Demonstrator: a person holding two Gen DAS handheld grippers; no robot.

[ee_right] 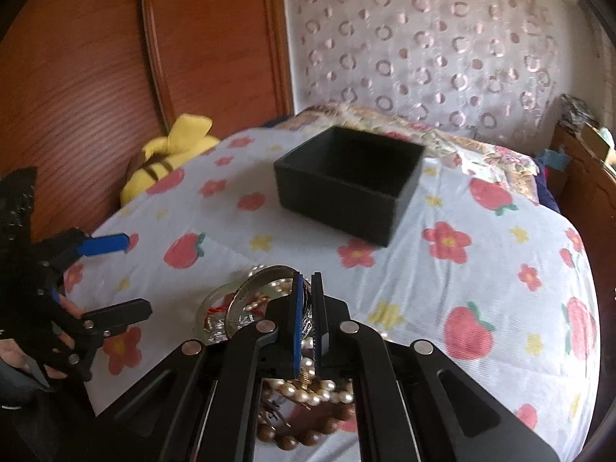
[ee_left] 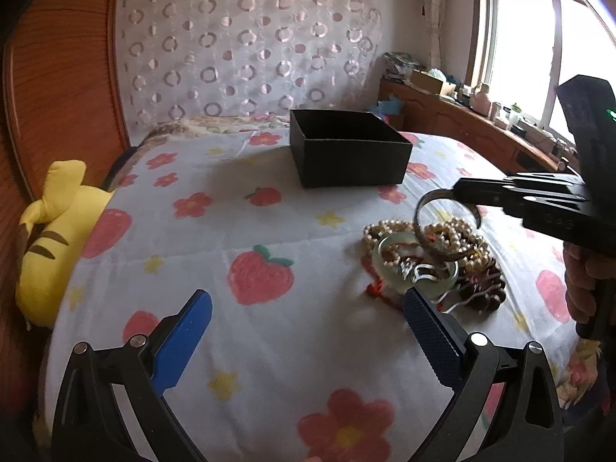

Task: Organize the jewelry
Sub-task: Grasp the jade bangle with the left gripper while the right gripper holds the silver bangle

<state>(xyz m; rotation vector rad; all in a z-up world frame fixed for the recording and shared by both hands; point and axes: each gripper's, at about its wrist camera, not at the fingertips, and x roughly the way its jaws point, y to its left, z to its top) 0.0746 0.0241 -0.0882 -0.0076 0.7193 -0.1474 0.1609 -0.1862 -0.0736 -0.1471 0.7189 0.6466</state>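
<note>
Right claw (ee_right: pixel 307 300): clenched on a metal bangle (ee_right: pixel 265 273), which you hold lifted just above the jewelry pile.
Left claw (ee_left: pixel 308 331): released, its blue pads (ee_left: pixel 184 340) spread wide; it hovers over the bed, just beside the pile.
Bangle: an open silver-toned cuff, gripped edge-on at one side, its loop hanging free of the claw's tip (ee_left: pixel 460 188).
Pile (ee_left: pixel 435 258): pearl strands, brown wooden beads, a pale ring-shaped bangle and red cord, tangled together on the bed.
Box (ee_left: pixel 348 146): black, open-topped, standing on the bed beyond the pile, well apart from it.
Bed (ee_left: pixel 269 346): white sheet printed with strawberries, flowers and stars.
Plush (ee_left: pixel 50 238): yellow, brown-striped, wedged between the bed and the wooden headboard.
</note>
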